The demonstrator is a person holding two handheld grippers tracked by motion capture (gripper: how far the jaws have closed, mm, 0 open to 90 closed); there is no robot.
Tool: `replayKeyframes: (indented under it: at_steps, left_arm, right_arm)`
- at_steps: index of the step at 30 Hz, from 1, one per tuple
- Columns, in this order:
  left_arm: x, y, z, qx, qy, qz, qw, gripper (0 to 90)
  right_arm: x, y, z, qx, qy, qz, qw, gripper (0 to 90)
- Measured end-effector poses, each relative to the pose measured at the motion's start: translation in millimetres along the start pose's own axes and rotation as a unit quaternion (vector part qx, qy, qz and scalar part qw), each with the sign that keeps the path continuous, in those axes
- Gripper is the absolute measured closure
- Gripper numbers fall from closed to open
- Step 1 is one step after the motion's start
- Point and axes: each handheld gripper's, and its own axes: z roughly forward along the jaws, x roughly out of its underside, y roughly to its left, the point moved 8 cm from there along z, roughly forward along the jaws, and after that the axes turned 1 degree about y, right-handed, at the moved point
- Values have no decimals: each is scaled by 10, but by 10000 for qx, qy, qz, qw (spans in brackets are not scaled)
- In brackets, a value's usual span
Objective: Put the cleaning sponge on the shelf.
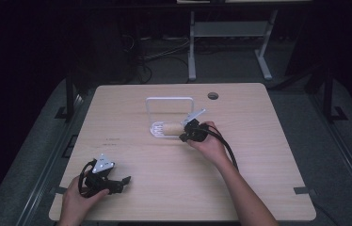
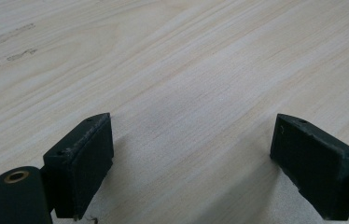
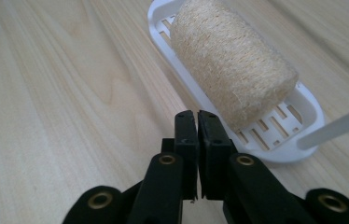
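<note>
A roll of beige twine [image 3: 231,65] lies on its side in a white slotted tray [image 3: 303,109]; in the high view the roll [image 1: 170,128] and tray [image 1: 156,130] sit mid-table. My right gripper [image 3: 197,116] is shut with nothing between its pads, its tip just short of the tray's near rim, beside the roll's end. From above, the right gripper [image 1: 187,133] lies at the roll's right end. My left gripper [image 1: 126,181] rests near the table's front left, open, over bare wood [image 2: 191,93].
A white wire frame [image 1: 170,100] stands upright behind the tray. A round cable hole [image 1: 213,95] lies at the table's back right. A thin white bar [image 3: 336,126] crosses the right edge of the right gripper view. Table legs stand beyond the far edge.
</note>
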Motion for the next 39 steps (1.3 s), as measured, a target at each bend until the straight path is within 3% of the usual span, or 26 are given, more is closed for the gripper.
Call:
replayKeyframes:
  at_steps: [19, 31, 39]
  left_arm:
    - [0, 0, 0, -1, -2, 1, 10000, 128]
    - [-1, 0, 2, -2, -12, 2, 10000, 128]
    - [-1, 1, 2, -4, -13, 5, 10000, 128]
  right_arm:
    - [281, 4, -331, 113, -170, 169, 9996, 524]
    - [573, -38, -530, 254, -340, 351, 9985, 317]
    - [799, -54, -681, 365, -365, 499, 9974, 266]
